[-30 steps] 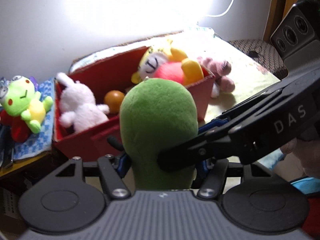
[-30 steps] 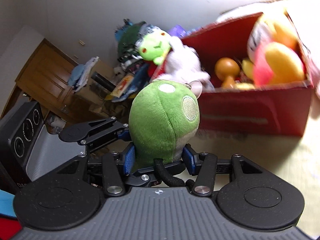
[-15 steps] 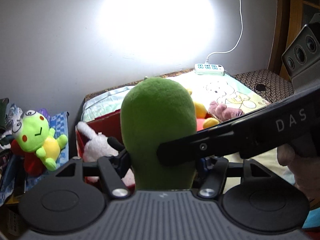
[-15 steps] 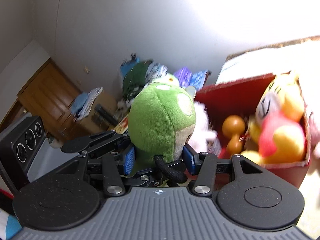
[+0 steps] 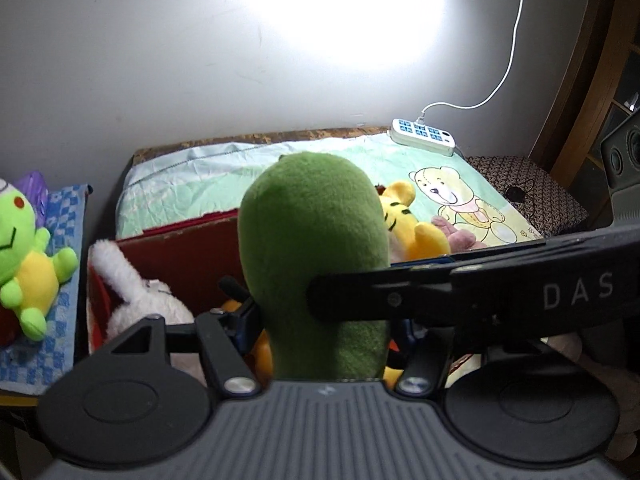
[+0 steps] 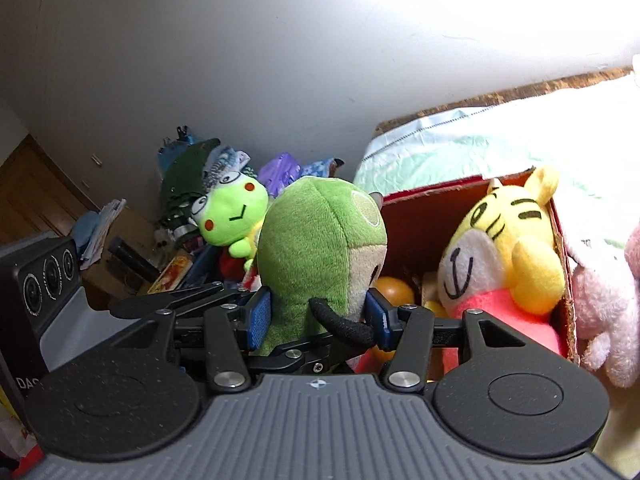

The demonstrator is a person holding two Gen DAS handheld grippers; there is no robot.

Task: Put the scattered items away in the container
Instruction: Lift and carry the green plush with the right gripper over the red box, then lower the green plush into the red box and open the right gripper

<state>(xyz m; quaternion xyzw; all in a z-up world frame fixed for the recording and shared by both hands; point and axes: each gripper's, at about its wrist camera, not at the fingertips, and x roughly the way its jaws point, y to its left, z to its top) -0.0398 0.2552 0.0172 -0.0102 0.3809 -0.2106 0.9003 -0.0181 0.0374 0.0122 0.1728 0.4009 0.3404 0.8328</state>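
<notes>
Both grippers are shut on one green plush toy [image 5: 312, 264], also seen in the right wrist view [image 6: 320, 248]. My left gripper [image 5: 324, 320] grips it from one side and my right gripper [image 6: 318, 316] crosses it from the right. The toy hangs above the near edge of the red cardboard box [image 5: 180, 248], [image 6: 420, 216]. In the box lie a white plush rabbit [image 5: 136, 300], an orange ball [image 6: 394, 290] and a yellow tiger plush [image 6: 500, 252], [image 5: 408, 220].
A bright green frog plush [image 5: 28, 248], [image 6: 230, 212] lies on a blue checked cloth [image 5: 60, 300] left of the box. A pink plush [image 6: 604, 304] lies right of the box on the bear-print sheet [image 5: 460, 184]. A power strip [image 5: 424, 136] sits by the wall.
Both grippers have lifted the green plush and carried it forward to above the box. The box now sits lower and closer in both views.
</notes>
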